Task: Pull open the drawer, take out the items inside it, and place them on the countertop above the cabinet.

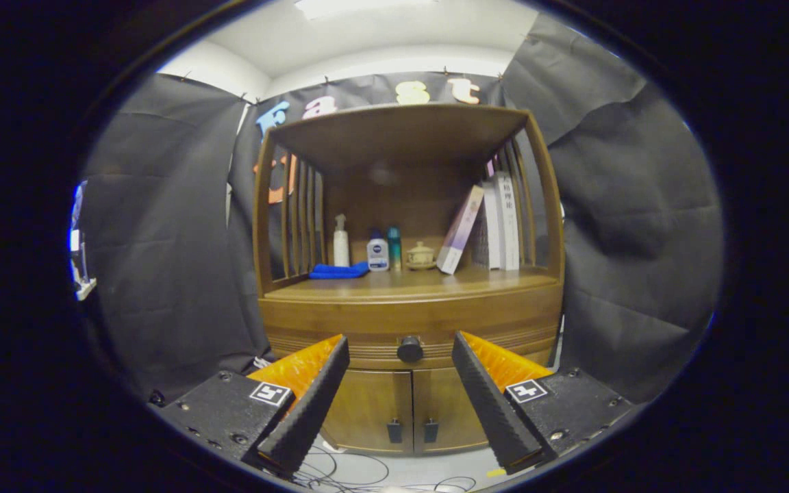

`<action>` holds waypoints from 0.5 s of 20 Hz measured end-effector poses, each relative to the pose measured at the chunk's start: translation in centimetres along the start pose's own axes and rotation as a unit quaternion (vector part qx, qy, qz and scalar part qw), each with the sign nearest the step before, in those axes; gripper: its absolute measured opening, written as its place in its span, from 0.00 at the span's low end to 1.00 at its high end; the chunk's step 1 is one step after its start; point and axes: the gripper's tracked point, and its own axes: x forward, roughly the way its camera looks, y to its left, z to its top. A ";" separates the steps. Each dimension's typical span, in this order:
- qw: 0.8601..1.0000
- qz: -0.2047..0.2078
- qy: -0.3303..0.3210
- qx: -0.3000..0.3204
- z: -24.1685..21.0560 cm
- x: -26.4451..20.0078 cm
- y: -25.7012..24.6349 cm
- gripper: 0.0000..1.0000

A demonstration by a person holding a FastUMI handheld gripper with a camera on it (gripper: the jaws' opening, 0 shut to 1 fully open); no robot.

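Gripper view, facing a wooden cabinet (409, 322) head-on. The gripper (401, 349) is held with its fingers (312, 404) spread wide apart, gripping nothing. The drawer (367, 329) forms a shallow band across the cabinet front, its long axis horizontal and its face turned toward the camera; it sits flush with the cabinet front, closed. Its round dark knob (409, 349) projects toward the gripper at the middle of the drawer face and appears in the gap between the two fingertips, beyond them and untouched.

Directly above the drawer lies the countertop (408, 282), roofed by a curved shelf canopy with slatted sides. On the countertop, left of the knob line: a folded blue cloth (338, 271), a white pump bottle (341, 241), a small white-and-blue bottle (377, 253) and a slim teal bottle (394, 248). Near the middle stands a small lidded cup (421, 255). To the right, several books (497, 222) stand upright, with one book (460, 230) leaning against them.

Below the drawer are two cabinet doors (401, 411) with small dark handles. Cables (353, 472) lie on the floor in front of the cabinet.
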 end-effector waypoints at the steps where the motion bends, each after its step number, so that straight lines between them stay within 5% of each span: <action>1: 1.000 -0.002 0.006 -0.001 -0.9 1.5 -0.2 0.99; 10: 0.999 -0.018 0.036 -0.027 -5.1 12.9 -1.5 0.99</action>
